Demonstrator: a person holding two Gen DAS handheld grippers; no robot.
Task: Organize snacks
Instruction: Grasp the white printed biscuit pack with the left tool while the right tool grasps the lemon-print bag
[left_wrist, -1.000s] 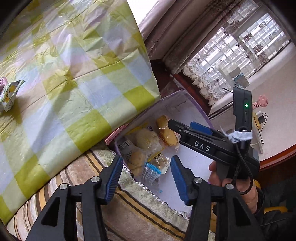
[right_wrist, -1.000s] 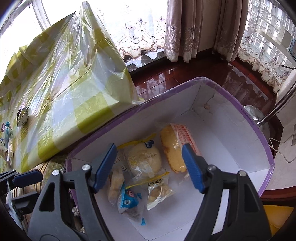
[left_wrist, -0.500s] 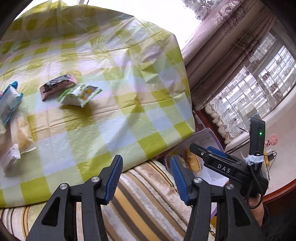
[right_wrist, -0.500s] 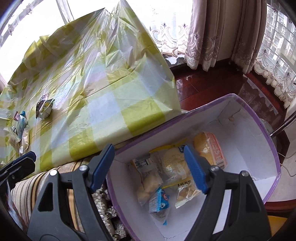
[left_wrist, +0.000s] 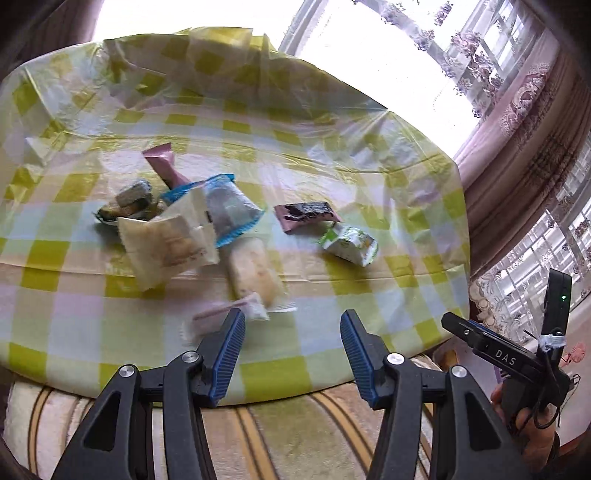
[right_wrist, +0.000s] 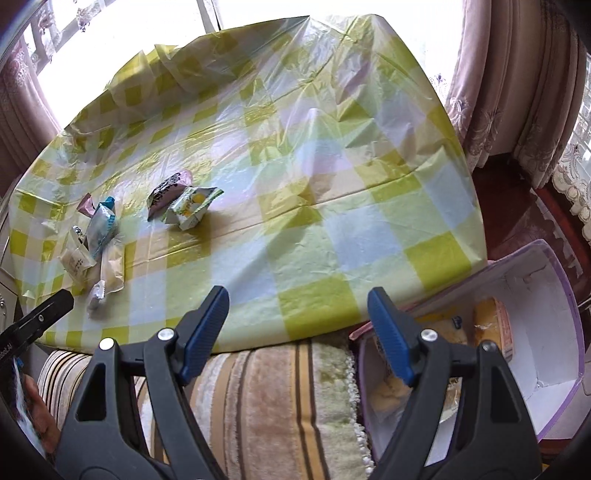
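Several wrapped snacks lie on the green-checked tablecloth (left_wrist: 369, 155): a cream bread packet (left_wrist: 166, 243), a blue-edged packet (left_wrist: 225, 210), a pale roll (left_wrist: 251, 273), a small white and pink wrapper (left_wrist: 221, 314), a dark pink bar (left_wrist: 306, 216) and a green-white packet (left_wrist: 349, 243). My left gripper (left_wrist: 291, 325) stands open over the table's near edge, empty, just short of the small wrapper. My right gripper (right_wrist: 299, 306) is open and empty too, above the striped cushion (right_wrist: 266, 398). The purple-rimmed white box (right_wrist: 554, 332) at right holds several packed buns (right_wrist: 491, 325).
The table's right corner drops off toward dark wooden floor (right_wrist: 506, 199) and curtains (right_wrist: 517, 92). The other gripper (left_wrist: 506, 354), held by a hand, shows at the right edge of the left wrist view. Much of the cloth's right half is bare.
Both grippers have swung left, away from the box and toward the table. The snack pile has come into the left wrist view; the box has slid to the right edge of the right wrist view.
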